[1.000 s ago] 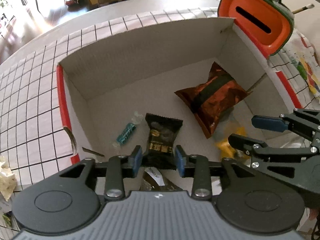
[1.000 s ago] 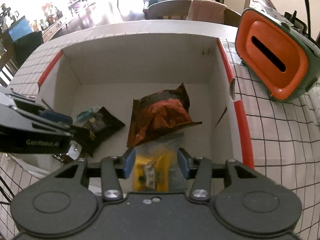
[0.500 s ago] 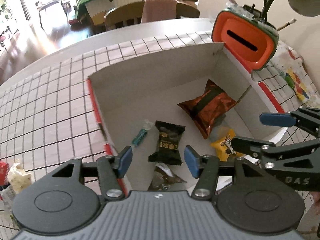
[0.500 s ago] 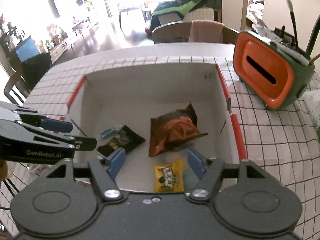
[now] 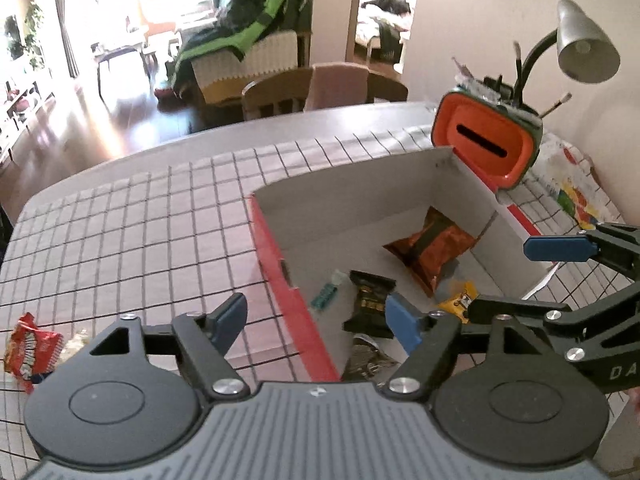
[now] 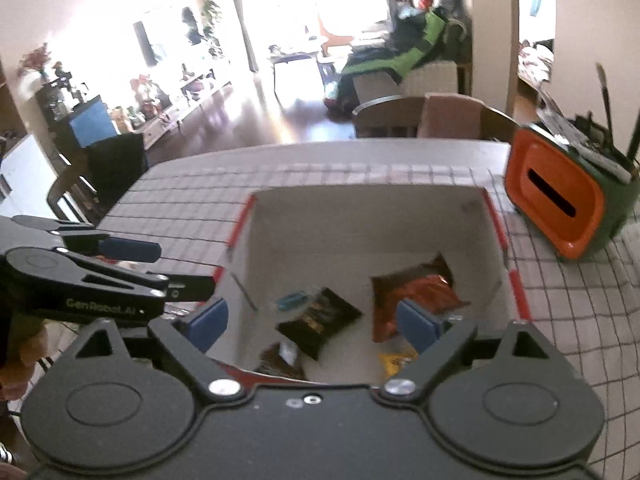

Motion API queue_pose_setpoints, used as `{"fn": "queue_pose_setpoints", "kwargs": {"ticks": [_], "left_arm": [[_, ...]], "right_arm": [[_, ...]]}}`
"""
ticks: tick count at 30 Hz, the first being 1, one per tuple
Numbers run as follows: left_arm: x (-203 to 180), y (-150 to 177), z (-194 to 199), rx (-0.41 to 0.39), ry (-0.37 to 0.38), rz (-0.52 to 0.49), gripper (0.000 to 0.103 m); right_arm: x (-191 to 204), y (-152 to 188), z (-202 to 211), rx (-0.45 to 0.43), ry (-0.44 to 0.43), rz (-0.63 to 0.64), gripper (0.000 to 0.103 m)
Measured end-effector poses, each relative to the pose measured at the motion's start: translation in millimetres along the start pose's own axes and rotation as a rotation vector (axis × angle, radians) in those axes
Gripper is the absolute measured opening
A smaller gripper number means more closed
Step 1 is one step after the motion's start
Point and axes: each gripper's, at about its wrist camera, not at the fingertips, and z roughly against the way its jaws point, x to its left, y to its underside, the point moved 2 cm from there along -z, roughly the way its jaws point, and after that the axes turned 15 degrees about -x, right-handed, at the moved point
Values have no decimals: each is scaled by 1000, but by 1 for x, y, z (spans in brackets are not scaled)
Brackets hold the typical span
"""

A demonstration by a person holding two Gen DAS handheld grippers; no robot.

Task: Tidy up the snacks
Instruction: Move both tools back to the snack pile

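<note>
An open cardboard box [image 5: 352,208] with red rims [image 6: 360,220] holds an orange-brown snack bag [image 5: 432,250] [image 6: 416,292], a black packet [image 5: 370,300] [image 6: 320,316], a small teal candy [image 5: 323,298], a yellow packet [image 5: 458,300] and a dark packet [image 5: 366,358] by the near wall. My left gripper [image 5: 316,322] is open and empty above the box's near left rim. My right gripper [image 6: 312,322] is open and empty above the box's near edge; it also shows in the left wrist view [image 5: 560,276].
A red snack packet [image 5: 30,350] and a pale wrapper lie on the checked tablecloth [image 5: 140,240] at the left. An orange-and-green holder [image 5: 486,144] [image 6: 560,200] with brushes stands right of the box, with a grey lamp [image 5: 584,48] behind. Chairs stand beyond the table.
Both grippers have risen and pulled back from the box and opened wider. The black packet and the yellow packet now lie free in the box.
</note>
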Motion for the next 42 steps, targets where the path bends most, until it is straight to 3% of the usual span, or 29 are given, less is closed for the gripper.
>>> {"fn": "queue_pose_setpoints", "kwargs": {"ticks": [10,14,22,28,32,42], "left_arm": [[47,17,42,-56,18,33,82],[71,26,63,-122,-28,24,85],[126,44,96,-164,-67,9,91],[169,65,105,-119,-26,6,94],[192,83,105,-92,-38,-19,94],[249,125,91,7,-22,-10,94]], "right_arm": [[52,-5,4,-59,-77,2,102],[74,-5,0,-75,-93,4,103],[118,2,-19,-71,-107,19,103],[154,15,-38,-34,-93,37,103],[173,27,-52,0,-78,32,103],[208,70,-96,103,48,26,103]]}}
